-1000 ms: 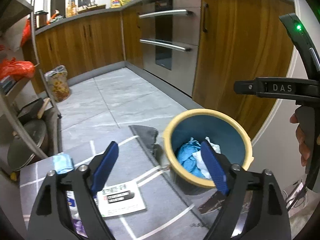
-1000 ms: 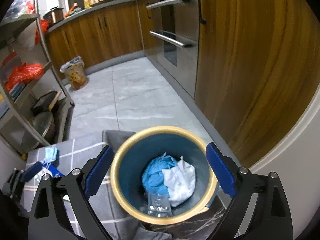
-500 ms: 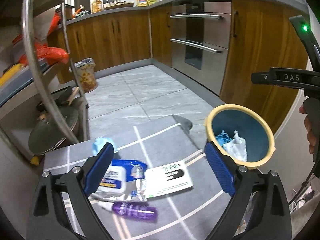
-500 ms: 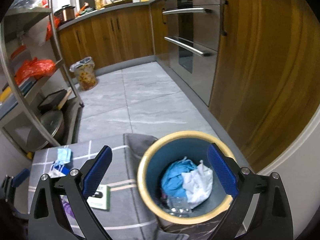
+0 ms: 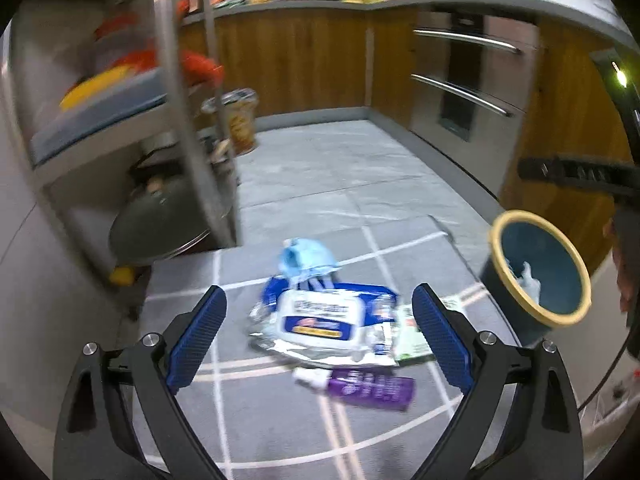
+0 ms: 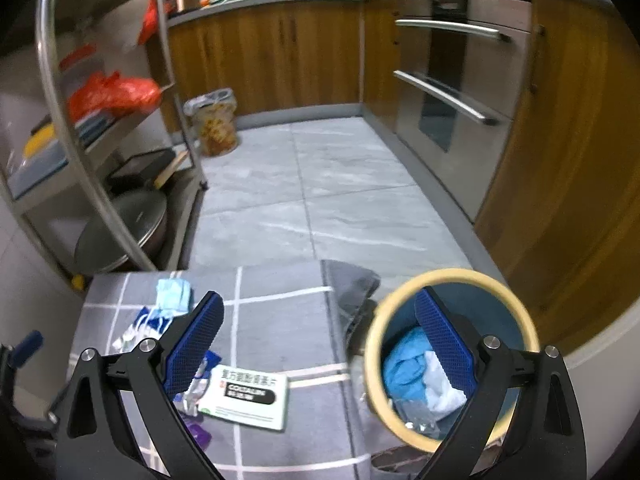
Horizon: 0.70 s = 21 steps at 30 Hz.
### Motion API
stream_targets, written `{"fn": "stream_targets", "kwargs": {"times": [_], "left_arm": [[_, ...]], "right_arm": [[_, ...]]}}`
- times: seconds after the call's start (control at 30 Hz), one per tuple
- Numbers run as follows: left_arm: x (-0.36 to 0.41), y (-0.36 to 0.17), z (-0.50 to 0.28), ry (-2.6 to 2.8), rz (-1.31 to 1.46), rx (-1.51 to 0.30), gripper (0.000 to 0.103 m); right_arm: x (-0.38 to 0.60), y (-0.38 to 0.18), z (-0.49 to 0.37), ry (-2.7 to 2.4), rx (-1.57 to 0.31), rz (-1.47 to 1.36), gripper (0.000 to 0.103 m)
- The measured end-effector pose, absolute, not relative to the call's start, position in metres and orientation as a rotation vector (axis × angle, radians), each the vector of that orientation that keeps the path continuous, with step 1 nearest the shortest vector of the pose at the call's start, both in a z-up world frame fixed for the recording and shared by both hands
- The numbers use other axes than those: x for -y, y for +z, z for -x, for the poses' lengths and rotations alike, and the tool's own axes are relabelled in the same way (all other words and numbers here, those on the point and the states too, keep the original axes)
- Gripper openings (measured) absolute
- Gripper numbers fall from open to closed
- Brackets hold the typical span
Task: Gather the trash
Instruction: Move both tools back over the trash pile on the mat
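We see the left gripper point(image 5: 319, 320) spread wide and empty above a wipes pack point(image 5: 320, 316) on the grey mat point(image 5: 280, 420); the right gripper point(image 6: 318, 340), likewise released, hovers beside the bin point(image 6: 452, 356) holding trash.

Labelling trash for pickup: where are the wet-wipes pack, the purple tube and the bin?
wet-wipes pack point(image 5: 320, 317), left wrist view, on its white lid label.
purple tube point(image 5: 370, 388), left wrist view, on its purple body.
bin point(image 6: 374, 344), right wrist view, on its yellow rim.
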<state>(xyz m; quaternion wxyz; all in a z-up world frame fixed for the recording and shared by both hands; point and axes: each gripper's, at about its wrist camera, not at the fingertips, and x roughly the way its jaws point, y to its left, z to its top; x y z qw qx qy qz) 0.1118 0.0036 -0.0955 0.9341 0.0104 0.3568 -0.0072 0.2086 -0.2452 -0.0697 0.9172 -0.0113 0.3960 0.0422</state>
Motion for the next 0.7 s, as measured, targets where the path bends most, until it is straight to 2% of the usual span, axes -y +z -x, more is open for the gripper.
{"fn": "stream_targets", "kwargs": {"times": [0.3,0.7], "left_arm": [[-0.056,-0.118,-0.151,0.130,0.124,-0.795,0.093],[-0.063,-0.159,-0.201,0.125,0.088,-0.900,0.092]], "right_arm": [[0.206,-0.107,-0.246,0.165,-0.901,0.011,0.096],[0.183,-0.142,-0.283,0.251,-0.975,0.139,0.096]]}}
